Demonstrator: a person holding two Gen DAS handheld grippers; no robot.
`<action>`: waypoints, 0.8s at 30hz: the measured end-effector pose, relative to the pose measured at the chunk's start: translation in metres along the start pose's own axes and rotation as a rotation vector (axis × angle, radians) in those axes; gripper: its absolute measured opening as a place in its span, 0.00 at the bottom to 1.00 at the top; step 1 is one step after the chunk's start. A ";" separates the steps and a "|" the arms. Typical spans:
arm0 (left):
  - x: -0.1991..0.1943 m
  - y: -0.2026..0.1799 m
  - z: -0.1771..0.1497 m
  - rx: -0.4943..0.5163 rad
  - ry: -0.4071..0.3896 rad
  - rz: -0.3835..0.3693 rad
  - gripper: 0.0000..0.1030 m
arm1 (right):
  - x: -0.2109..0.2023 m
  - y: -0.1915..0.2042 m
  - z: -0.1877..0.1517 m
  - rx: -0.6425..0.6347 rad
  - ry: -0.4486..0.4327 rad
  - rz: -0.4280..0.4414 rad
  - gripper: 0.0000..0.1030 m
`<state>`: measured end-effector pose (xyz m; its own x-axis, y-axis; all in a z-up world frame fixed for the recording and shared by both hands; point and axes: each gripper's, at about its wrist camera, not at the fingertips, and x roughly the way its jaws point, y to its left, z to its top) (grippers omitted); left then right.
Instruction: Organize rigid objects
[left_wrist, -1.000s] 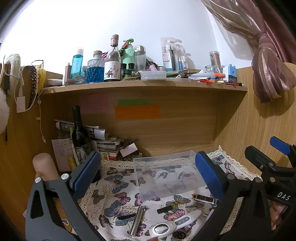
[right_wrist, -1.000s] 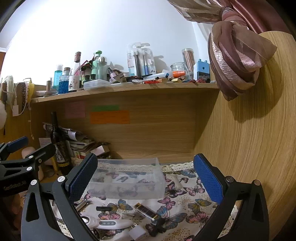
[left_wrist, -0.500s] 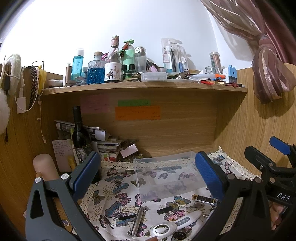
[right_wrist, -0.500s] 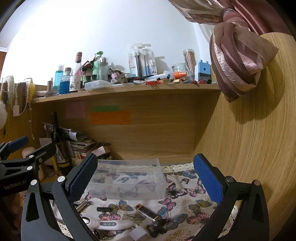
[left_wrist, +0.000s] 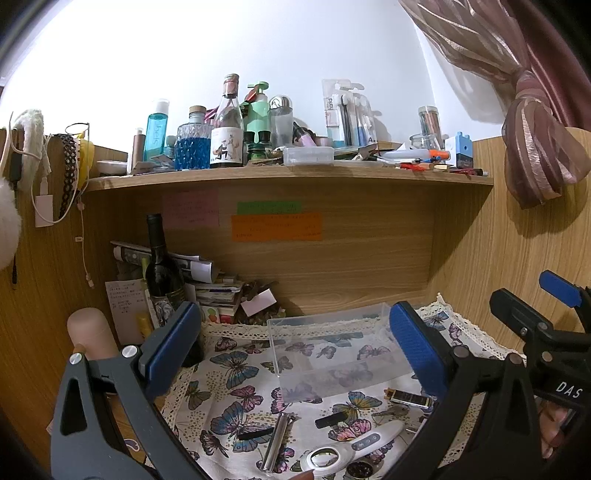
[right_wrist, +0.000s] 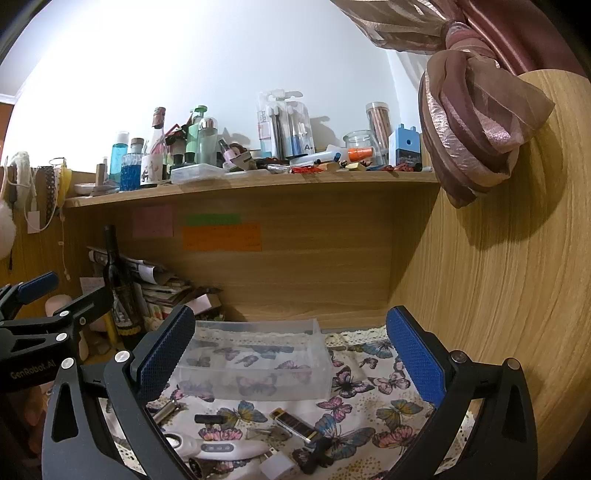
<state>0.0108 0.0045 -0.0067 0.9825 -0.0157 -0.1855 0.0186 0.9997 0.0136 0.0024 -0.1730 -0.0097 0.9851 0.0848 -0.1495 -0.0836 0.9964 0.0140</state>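
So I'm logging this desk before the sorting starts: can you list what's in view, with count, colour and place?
Storage box: one, clear, empty, at the back of the cloth.
Butterfly cloth: one, white with coloured butterflies, covering the desk.
Magnifier: one, white handle, front of the cloth.
Metal tube: one, silver, left of the magnifier.
Lighter: one, black and gold, in front of the box.
Keys: silver, count unclear, beside the lighter.
Plug adapter: one, white, front edge.
Wine bottle: one, dark, back left corner.
Sticky notes: three, pink, green, orange, on the back panel.
Shelf: one, wooden, crowded with bottles.
Curtain: one, mauve, knotted, upper right.
Left gripper: blue pads, open.
Right gripper: blue pads, open.
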 end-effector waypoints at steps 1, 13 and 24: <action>0.000 0.000 0.000 0.000 0.001 -0.002 1.00 | 0.000 0.000 0.000 0.000 -0.001 0.000 1.00; -0.002 0.000 0.000 0.002 -0.001 -0.005 1.00 | -0.002 0.001 0.000 0.000 -0.006 0.002 1.00; -0.004 -0.003 -0.001 0.003 -0.009 -0.009 1.00 | -0.004 0.001 0.000 -0.001 -0.010 0.001 1.00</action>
<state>0.0065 0.0016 -0.0070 0.9840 -0.0245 -0.1767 0.0276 0.9995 0.0154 -0.0017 -0.1723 -0.0092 0.9865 0.0857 -0.1394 -0.0847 0.9963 0.0129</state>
